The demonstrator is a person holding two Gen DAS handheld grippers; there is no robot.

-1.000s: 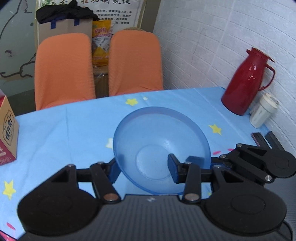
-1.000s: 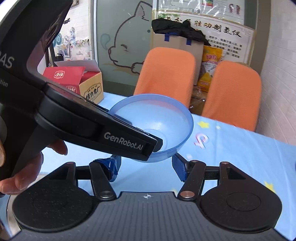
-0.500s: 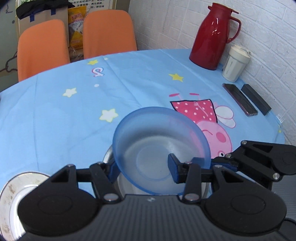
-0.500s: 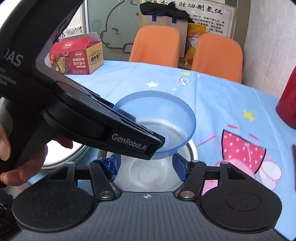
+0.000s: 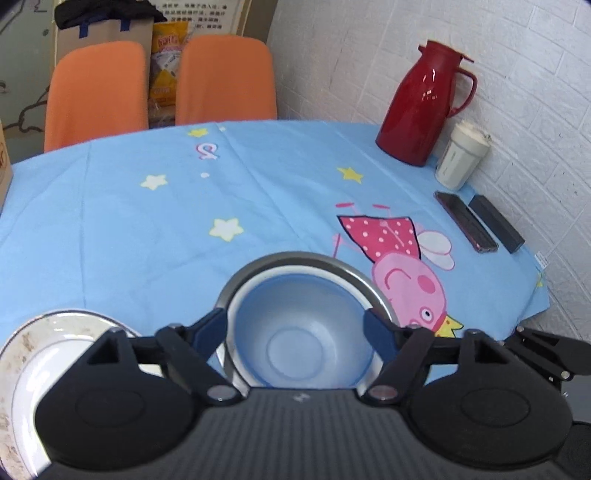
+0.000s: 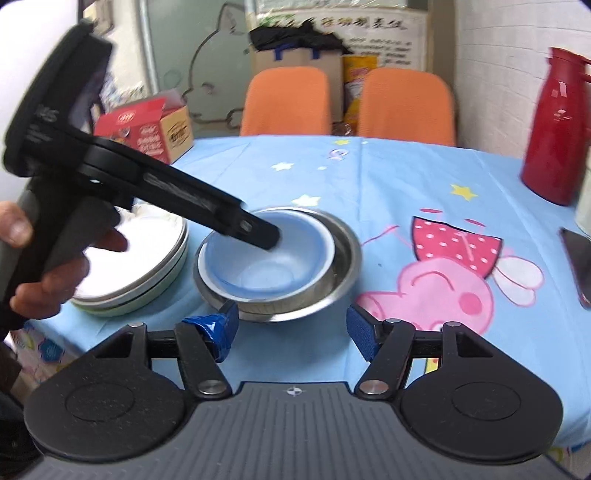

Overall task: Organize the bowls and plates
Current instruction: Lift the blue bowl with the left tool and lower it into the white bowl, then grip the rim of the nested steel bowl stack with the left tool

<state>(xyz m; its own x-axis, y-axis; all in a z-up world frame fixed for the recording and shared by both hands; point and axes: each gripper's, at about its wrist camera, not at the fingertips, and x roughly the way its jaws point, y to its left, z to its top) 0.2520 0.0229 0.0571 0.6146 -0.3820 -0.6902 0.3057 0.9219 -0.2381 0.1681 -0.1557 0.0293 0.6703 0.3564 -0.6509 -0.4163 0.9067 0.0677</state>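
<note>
Left wrist view: blue bowl (image 5: 301, 332) sits nested in the steel bowl (image 5: 306, 260) at lower centre, so the left hand-held gripper (image 5: 295, 332) hangs spread; right hand-held gripper (image 6: 291, 328) spread too.

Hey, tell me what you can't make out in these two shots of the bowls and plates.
- Left wrist view: the plate is cut off by the frame edge and covered by the left gripper.
- Right wrist view: the plates are blurred and partly behind the hand.
- Wall poster: text too blurred to read.
</note>
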